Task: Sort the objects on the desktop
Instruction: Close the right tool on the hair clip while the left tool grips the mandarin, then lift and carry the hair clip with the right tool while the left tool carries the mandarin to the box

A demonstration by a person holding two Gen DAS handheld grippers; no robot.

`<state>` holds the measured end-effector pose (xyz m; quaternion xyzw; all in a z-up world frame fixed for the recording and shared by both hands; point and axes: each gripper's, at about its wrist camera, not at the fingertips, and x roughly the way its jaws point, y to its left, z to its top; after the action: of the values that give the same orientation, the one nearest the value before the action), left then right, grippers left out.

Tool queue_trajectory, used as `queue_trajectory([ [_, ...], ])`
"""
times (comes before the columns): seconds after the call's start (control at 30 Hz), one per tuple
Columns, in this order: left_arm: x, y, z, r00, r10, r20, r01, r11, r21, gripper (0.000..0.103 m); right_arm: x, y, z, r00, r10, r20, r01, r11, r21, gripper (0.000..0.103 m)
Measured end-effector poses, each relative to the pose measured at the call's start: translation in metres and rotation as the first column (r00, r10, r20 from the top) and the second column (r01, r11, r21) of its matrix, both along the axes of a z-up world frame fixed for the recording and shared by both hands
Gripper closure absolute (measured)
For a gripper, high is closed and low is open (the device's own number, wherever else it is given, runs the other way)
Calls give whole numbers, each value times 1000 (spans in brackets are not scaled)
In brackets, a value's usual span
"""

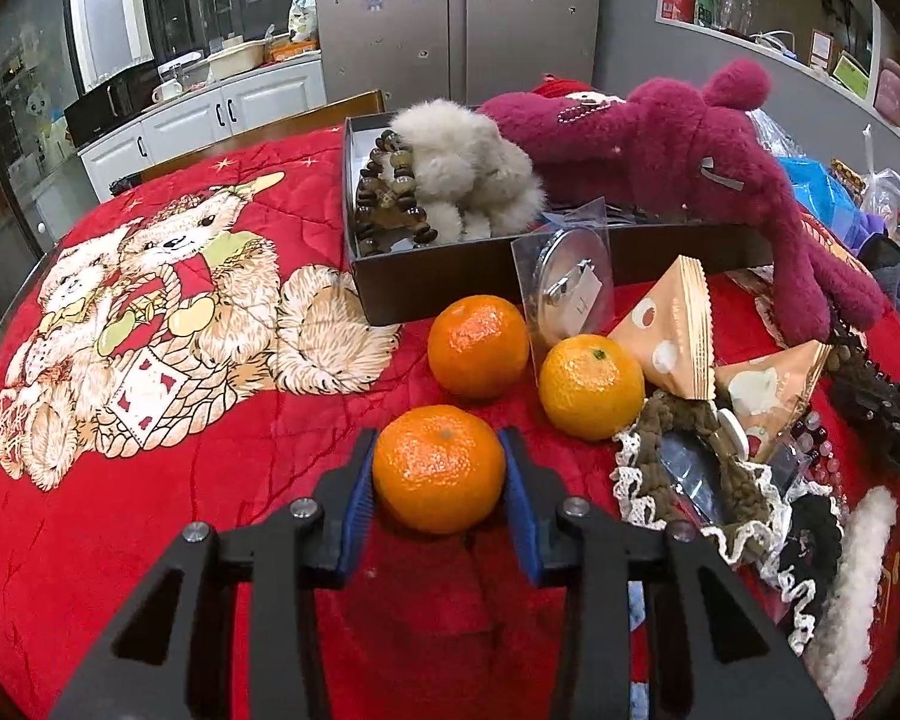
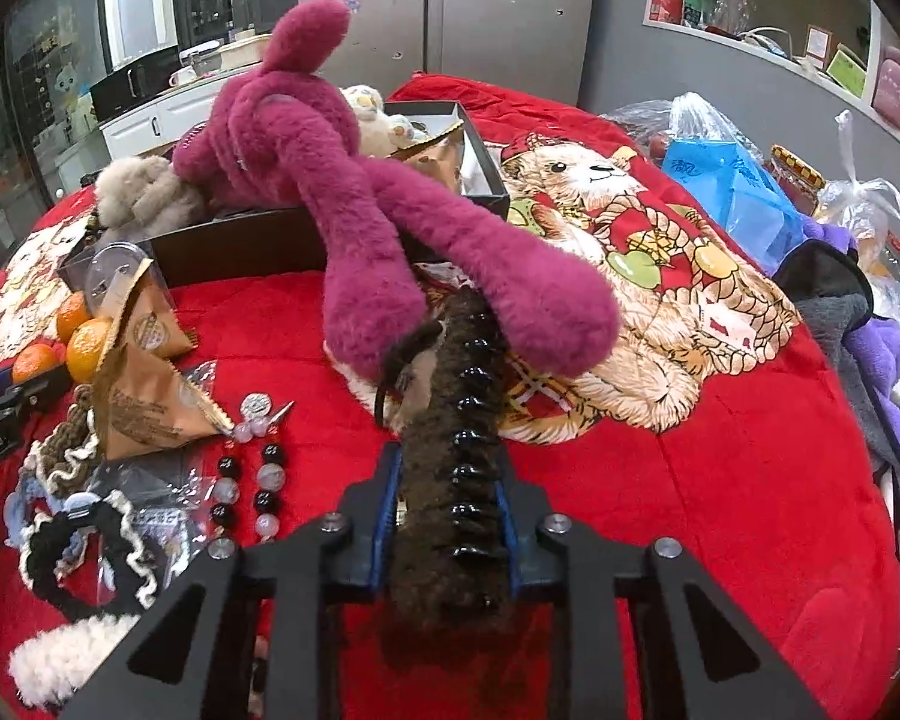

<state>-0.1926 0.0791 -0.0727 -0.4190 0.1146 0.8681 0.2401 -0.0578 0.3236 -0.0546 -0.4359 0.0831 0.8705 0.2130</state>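
Nearest first: the left claw (image 1: 441, 480) has an orange (image 1: 439, 468) between its blue pads (image 1: 359, 495), which look to be touching the peel on both sides, so this reads as a pinch taking hold, with the fruit sitting on the red blanket (image 1: 210, 480). Across the table, the right claw (image 2: 447, 516) is clamped on a brown fuzzy hair clip (image 2: 450, 480) with glossy black teeth; its far end lies under the magenta plush's (image 2: 342, 192) legs.

Doing this well, by the look of it: the left hand should keep the squeeze gentle, since an orange is soft-skinned and round and could roll out, and lift it straight up clear of the two beside it. The right hand should draw the clip back out slowly, so that the plush legs resting on it are not dragged off the box (image 2: 234, 240).

Now the count, working outward. Oranges: three, one gripped, two (image 1: 479, 345) (image 1: 591, 387) just behind. Tan triangular snack packets (image 1: 672, 330): two by the oranges, and what may be a third inside the box in the right view. Lace-edged scrunchies: one brown (image 1: 690, 450), one black (image 2: 78, 546). One bead bracelet (image 2: 249, 492) on the blanket, and one (image 1: 390, 192) in the box. One grey fluffy toy (image 1: 468, 174). One magenta plush.
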Motion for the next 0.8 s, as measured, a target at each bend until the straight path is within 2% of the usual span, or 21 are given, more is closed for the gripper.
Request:
queue_trajectory([
  [0.2,7,-1,9,1000,-8,-8,8,1000,21,64,10,1,6,997,40,-73,-47,994,-96,76],
  [0.33,14,-3,25,999,-9,-44,11,999,40,64,14,-2,15,989,70,-129,-88,987,-137,76],
  [0.43,20,-9,37,999,3,-50,0,997,72,64,19,-6,24,986,72,-150,-92,988,-125,76],
  [0.67,35,-28,61,998,21,-60,-12,991,135,64,48,-3,44,986,8,-164,-24,995,-101,76],
  [0.8,46,-33,74,997,23,-76,-12,990,141,64,62,-13,65,981,19,-191,-32,997,-68,76],
])
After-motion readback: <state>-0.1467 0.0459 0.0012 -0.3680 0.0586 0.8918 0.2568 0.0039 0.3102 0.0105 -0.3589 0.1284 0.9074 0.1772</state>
